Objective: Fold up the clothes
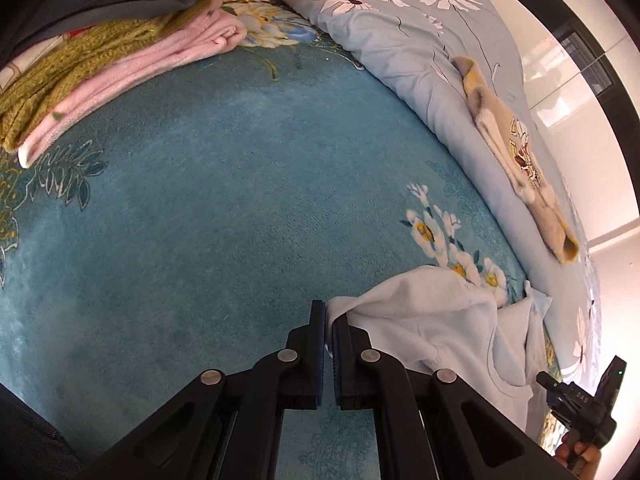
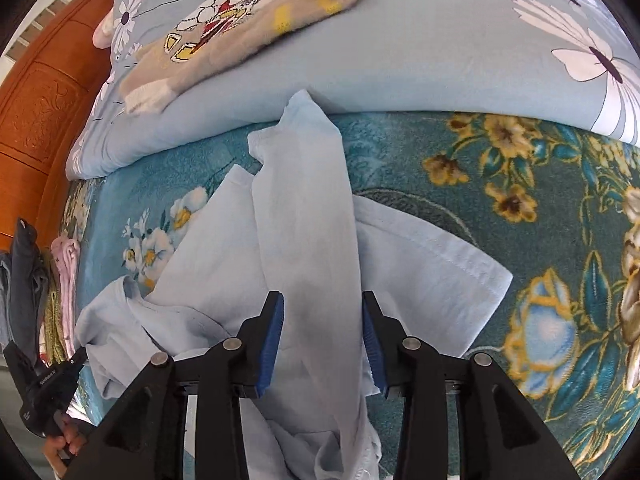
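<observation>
Teal floral blanket (image 2: 460, 208) spread across bed, pale blue shirt (image 2: 308, 216) crumpled on its near right part, right gripper (image 2: 323, 340) wide open straddling a raised shirt fold, left gripper (image 1: 329, 354) pinched on shirt's left edge, folded clothes stack (image 1: 120, 56) far left.

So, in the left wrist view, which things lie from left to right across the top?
Olive-green knitted garment → folded pink fleece garment → pale blue daisy-print quilt → beige knitted sweater with yellow cuffs.
</observation>
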The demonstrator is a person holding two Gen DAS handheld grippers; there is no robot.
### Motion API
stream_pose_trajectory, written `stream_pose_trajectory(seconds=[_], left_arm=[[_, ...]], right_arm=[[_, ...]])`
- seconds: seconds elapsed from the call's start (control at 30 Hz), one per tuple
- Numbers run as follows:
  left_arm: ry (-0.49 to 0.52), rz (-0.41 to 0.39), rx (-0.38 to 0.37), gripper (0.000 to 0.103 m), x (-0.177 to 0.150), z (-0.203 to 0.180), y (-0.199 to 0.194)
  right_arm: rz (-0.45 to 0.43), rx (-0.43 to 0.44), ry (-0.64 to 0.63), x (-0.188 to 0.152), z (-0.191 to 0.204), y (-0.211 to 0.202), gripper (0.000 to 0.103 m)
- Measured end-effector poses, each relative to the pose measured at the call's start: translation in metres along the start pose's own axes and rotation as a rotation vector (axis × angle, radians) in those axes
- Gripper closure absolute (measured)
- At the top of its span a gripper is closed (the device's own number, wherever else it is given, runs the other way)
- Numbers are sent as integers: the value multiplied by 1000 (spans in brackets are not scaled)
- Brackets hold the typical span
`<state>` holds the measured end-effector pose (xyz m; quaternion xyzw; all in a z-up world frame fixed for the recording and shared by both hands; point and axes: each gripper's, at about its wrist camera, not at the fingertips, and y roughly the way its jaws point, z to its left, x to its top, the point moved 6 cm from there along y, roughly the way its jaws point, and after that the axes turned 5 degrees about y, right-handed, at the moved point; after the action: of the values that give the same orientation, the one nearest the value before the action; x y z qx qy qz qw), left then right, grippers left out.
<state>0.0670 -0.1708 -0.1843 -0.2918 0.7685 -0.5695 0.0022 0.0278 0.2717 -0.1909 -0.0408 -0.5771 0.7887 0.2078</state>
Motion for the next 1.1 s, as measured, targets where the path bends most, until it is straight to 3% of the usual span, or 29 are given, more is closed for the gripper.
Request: stream_pose_trajectory(seconds=[0.03,0.1,0.2,0.33,0.43,0.53,0.6,0.67,0.8,0.93,1.1], left_arm=[[14,-2,5,100,0,-2,0],[42,-6,13,100,0,-7,1],[16,-4,-16,100,0,-3,-1],[-14,-17,-65,100,1,2,-10],[10,-37,-82,100,2,-2,-18],[17,-28,-93,100,1,-4,-18],[8,-15,-100,100,-1,-3,-17],[0,-1,-107,100,-3,-2,-16],[-13,21,-113,100,-7,0,-15],[-47,35,-107,100,-9,7,-13],[-89,57,-111,99,-11,12,-10]], right_arm=[[-2,-3,11,-1,-1,0,64],[-12,21,7,-3,3,-8,100],[-41,49,-29,-6,10,-29,100],[-169,42,-7,2,-4,-88,100],[-312,-4,49,5,-36,-149,100],[-416,-80,136,-13,-83,-197,100],[-412,-158,199,-36,-120,-203,100],[-351,-230,274,-61,-158,-189,100],[-211,-271,448,-114,-210,-142,100],[-118,-306,498,-140,-227,-114,100],[-78,-293,480,-133,-215,-124,98]])
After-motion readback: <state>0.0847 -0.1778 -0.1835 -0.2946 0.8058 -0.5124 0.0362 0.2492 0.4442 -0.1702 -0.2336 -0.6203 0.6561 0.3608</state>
